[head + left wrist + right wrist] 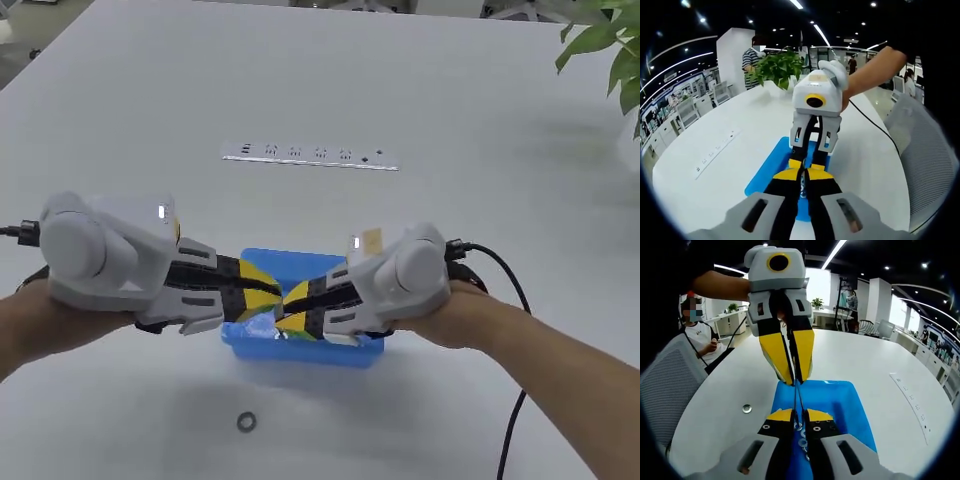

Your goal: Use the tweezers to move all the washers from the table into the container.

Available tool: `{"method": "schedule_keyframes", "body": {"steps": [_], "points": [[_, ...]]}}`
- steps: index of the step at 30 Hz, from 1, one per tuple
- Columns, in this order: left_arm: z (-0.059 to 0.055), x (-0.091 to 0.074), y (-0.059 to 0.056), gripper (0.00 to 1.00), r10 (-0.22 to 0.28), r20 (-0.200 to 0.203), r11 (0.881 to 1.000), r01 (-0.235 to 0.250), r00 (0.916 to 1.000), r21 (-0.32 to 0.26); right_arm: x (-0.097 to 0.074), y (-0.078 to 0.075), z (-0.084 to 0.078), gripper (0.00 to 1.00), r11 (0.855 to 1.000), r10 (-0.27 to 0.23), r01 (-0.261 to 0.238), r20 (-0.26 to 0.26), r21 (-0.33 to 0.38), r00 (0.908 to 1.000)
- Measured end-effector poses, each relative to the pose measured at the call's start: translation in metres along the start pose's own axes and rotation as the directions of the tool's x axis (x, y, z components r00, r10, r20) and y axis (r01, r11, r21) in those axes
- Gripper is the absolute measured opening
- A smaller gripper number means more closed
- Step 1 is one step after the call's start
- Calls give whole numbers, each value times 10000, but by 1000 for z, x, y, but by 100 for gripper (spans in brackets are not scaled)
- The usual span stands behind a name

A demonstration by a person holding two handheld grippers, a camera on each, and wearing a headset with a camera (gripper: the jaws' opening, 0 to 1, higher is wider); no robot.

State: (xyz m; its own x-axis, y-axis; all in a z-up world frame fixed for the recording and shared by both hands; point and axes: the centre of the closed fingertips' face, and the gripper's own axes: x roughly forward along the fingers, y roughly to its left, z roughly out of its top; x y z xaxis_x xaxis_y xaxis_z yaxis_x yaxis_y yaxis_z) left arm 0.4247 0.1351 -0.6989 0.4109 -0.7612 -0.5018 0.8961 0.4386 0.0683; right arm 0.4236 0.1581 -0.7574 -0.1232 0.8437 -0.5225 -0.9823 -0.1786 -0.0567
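— How were the two grippers set?
— The left gripper (795, 381) had its yellow-tipped jaws drawn almost together, pinching the upper part of the tweezers (796, 396). The right gripper (799, 415) met it tip to tip. Its jaws were also nearly closed, with just the thin legs of the tweezers caught between them lower down.
— Did the tweezers carry anything?
— I could not tell. Their points were too fine to make out between the right gripper's jaws.
— Where was this happening?
— Over the blue container (300, 353). In the head view the grippers pointed inward from either side and met above its middle.
— And the washers?
— A few washers (802, 442) lay on the container's floor, seen just beneath the tweezers in the right gripper view. A single washer (246, 421) sat on the white table (420, 90), on the person's side of the container and apart from it.
— Anything further out?
— A white power strip (310, 155) lay flat on the table beyond the container, well apart from it. A black cable (512, 290) trailed from the back of the right gripper. The green leaves of a plant (612, 50) showed at the far right corner of the table.
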Motion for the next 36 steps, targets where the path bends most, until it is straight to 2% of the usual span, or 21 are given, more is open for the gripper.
{"method": "schedule_keyframes", "body": {"steps": [14, 25, 36], "points": [[2, 3, 0, 6, -3, -97, 9989, 7, 10000, 479, -2, -1, 0, 11, 9998, -112, 111, -52, -183, 9999], [7, 2, -1, 5, -41, -90, 9985, 46, 10000, 555, -6, 1, 5, 12, 9997, -161, 161, 6, -167, 9999], [15, 0, -4, 5, -58, -76, 9979, 63, 10000, 639, -15, 1, 10, 22, 9990, -445, 445, -9, -22, 9990]]}}
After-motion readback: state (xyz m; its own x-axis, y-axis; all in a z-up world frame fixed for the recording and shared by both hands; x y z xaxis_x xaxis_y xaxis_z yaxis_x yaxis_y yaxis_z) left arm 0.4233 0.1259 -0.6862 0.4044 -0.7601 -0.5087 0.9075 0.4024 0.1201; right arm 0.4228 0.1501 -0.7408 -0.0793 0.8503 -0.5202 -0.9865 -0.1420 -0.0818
